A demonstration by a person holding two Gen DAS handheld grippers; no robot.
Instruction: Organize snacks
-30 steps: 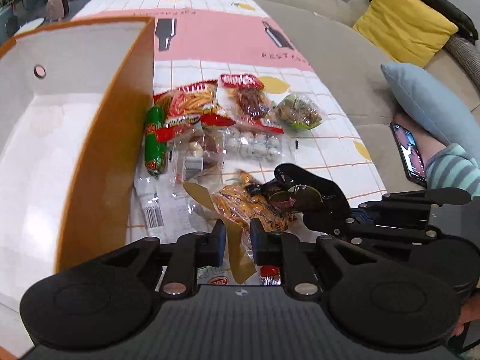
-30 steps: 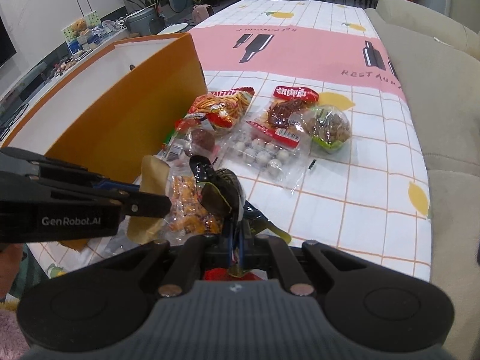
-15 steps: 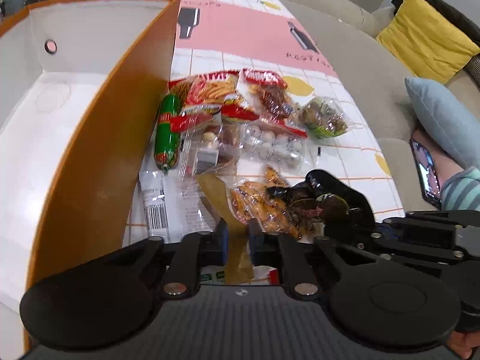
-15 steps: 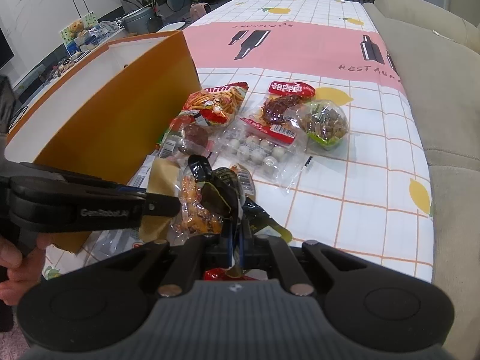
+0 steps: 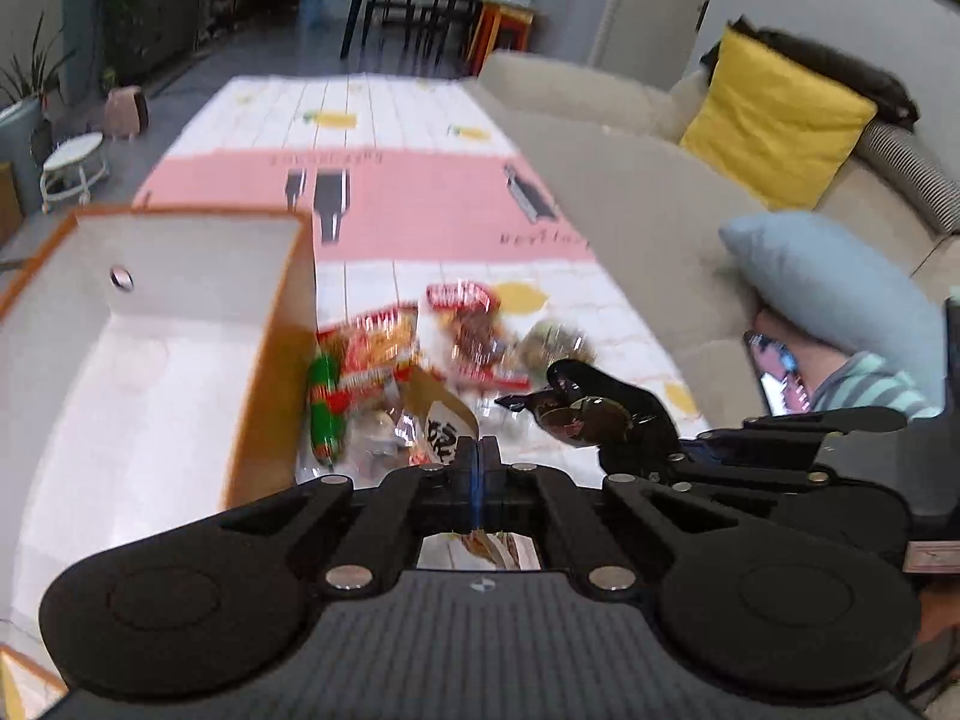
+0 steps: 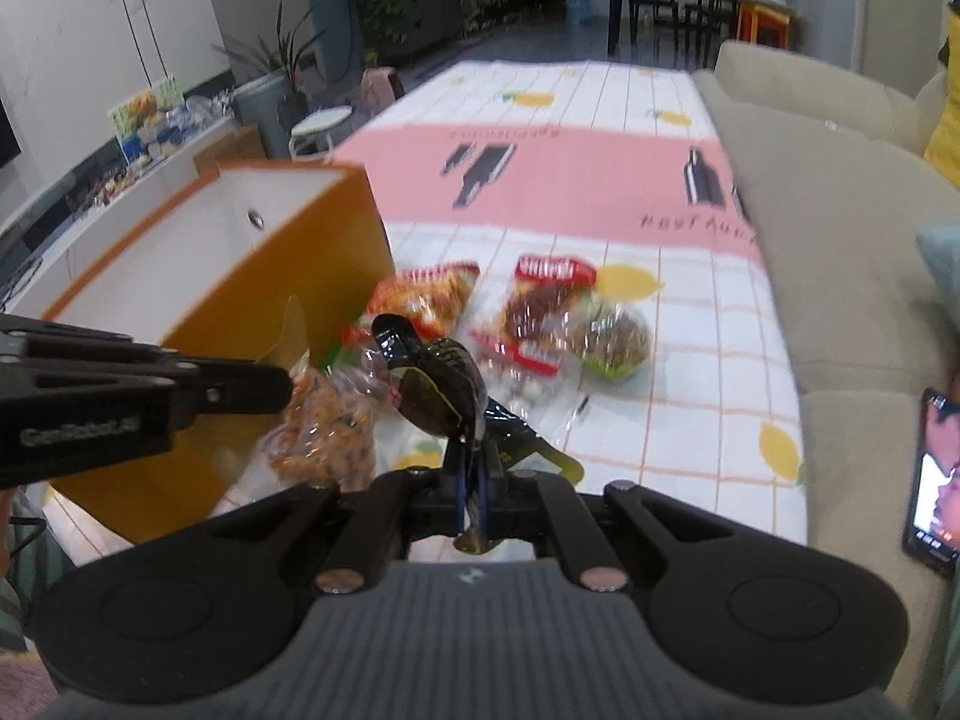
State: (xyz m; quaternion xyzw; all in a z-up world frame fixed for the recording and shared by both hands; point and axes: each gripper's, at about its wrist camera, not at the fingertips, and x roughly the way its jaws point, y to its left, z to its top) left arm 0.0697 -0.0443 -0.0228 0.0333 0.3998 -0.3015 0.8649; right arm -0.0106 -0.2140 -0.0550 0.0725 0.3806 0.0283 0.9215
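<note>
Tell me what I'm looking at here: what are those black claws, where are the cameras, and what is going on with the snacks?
No robot: a person holds two hand tools, each with a camera looking along its claw. One picture comes from the left claw, the other from the right claw. Both are shut. The left pinches a clear bag of orange snacks, the right a dark packet. More snack packs lie on the lemon-print tablecloth, beside an open orange box. A sofa runs alongside.
</note>
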